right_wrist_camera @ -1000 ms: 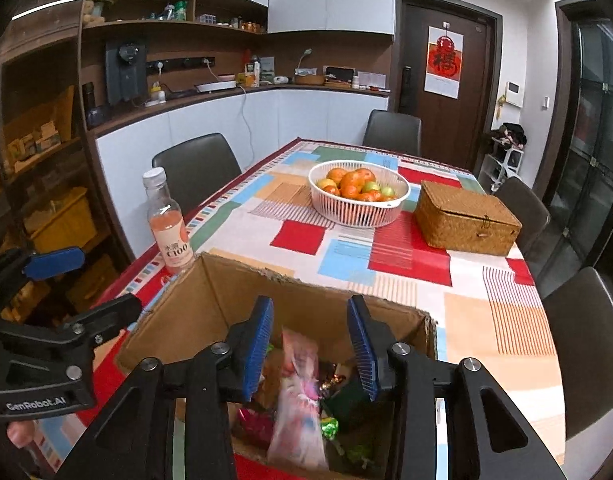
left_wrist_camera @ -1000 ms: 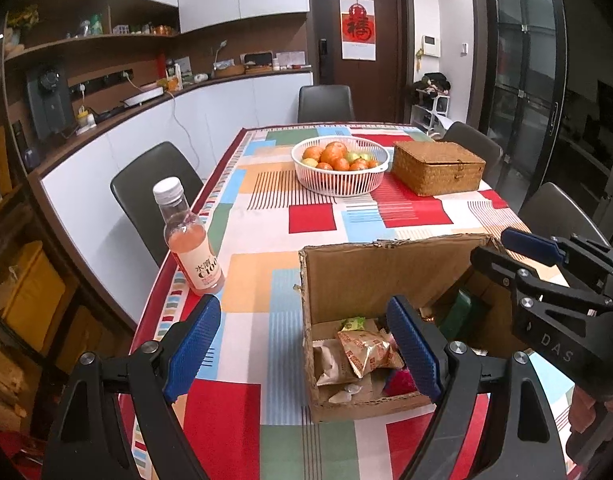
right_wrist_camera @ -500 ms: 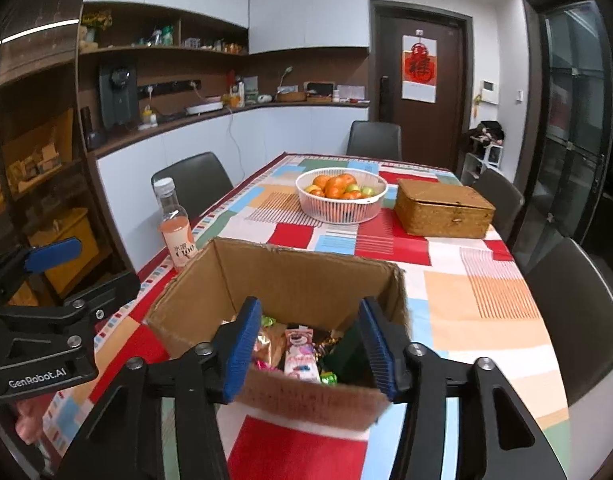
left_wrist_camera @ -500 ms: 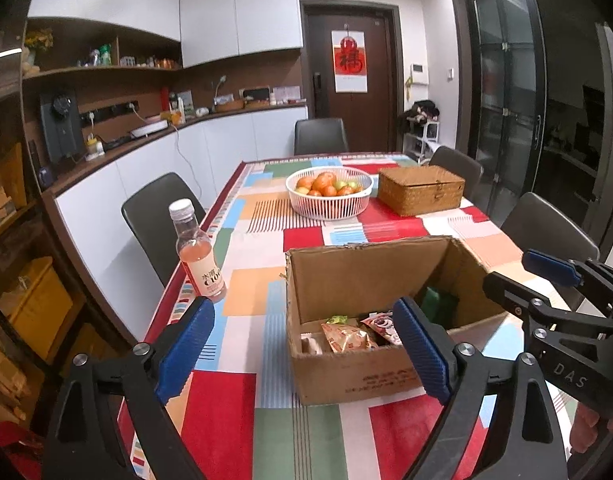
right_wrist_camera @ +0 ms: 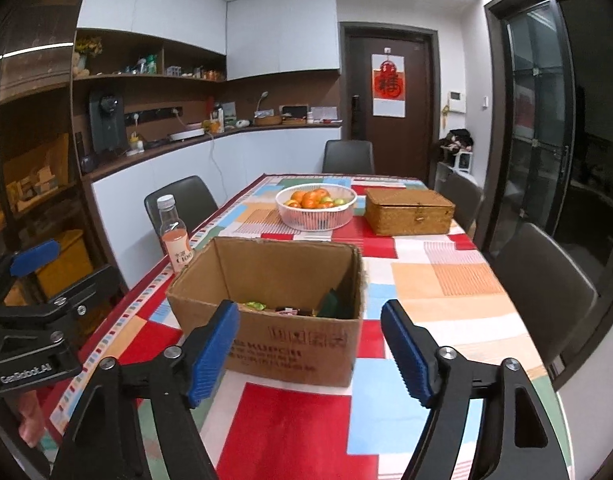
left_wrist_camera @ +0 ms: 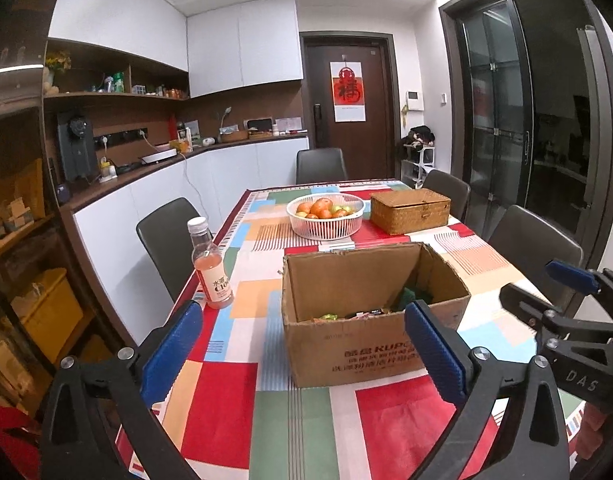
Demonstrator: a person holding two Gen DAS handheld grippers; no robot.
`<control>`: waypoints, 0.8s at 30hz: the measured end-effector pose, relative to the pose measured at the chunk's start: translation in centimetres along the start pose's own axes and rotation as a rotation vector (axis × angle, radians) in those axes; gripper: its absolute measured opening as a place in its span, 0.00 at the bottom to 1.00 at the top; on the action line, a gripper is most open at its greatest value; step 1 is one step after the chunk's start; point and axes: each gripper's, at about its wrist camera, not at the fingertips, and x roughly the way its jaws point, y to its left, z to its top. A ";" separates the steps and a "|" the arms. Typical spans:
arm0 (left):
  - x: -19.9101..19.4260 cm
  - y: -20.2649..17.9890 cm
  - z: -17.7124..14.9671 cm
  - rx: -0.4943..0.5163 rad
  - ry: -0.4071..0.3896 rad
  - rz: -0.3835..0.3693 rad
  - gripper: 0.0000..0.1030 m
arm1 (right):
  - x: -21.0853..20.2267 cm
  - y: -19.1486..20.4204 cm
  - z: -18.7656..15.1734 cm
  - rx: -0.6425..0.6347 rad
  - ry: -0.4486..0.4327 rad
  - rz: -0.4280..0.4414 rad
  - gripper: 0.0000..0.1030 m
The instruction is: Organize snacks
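The box point(left_wrist_camera: 370, 312) sits on the table point(left_wrist_camera: 290, 420) with snacks point(right_wrist_camera: 282, 309) low inside, and both the left gripper point(left_wrist_camera: 306, 356) and right gripper point(right_wrist_camera: 310, 350) hang before it, spread wide and empty. To pick well, come down over the rim, single out one packet and pinch it clear of the cardboard wall.

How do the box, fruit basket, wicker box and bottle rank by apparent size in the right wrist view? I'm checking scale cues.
1. Box, nearest.
2. Wicker box and fruit basket: look alike, unranked.
3. Bottle.
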 end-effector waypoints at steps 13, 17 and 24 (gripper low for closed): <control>-0.7 -0.3 -1.6 -0.003 0.047 -0.004 1.00 | -1.8 -0.2 -1.0 0.002 -0.016 -0.045 0.78; -0.5 -0.2 -1.8 -0.005 0.056 -0.004 1.00 | -1.6 -0.3 -1.2 0.004 -0.007 -0.041 0.78; -0.7 -0.2 -2.0 -0.002 0.053 0.001 1.00 | -1.6 -0.3 -1.3 0.002 -0.007 -0.050 0.78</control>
